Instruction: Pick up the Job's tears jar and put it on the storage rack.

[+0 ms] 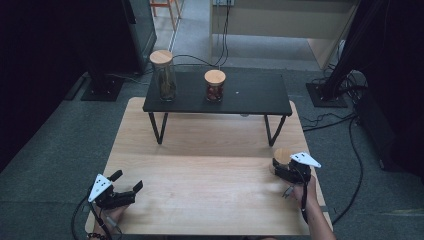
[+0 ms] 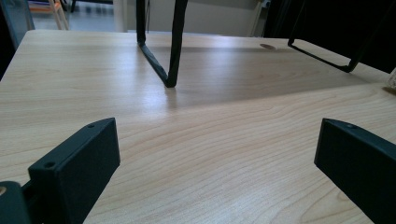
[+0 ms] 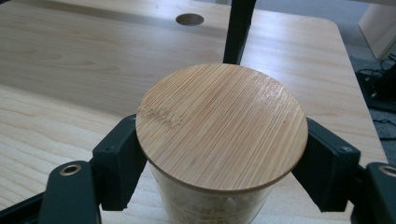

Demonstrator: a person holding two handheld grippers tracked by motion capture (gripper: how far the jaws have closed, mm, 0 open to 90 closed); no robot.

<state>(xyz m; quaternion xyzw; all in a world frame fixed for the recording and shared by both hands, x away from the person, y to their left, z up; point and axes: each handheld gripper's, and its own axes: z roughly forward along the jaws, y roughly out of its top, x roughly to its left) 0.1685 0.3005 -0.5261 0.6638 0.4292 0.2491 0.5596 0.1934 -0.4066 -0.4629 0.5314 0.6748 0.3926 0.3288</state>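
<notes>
Right gripper view: fingers (image 3: 116,161) clamped around bamboo-lidded jar (image 3: 222,126); left gripper (image 1: 122,192) fingers spread wide over bare table (image 2: 210,140).

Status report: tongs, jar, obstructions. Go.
Right tongs shut on jar under its bamboo lid. Left tongs open, nothing between them. Black shelf ahead, two jars on it.

Grey carpet floor (image 1: 45,150), pale wooden table (image 1: 200,175), low black shelf (image 1: 250,95), dark surroundings.

Light wooden table (image 1: 200,170) is occupied by a black shelf (image 1: 250,95) and a lidded glass jar (image 1: 281,157).
</notes>
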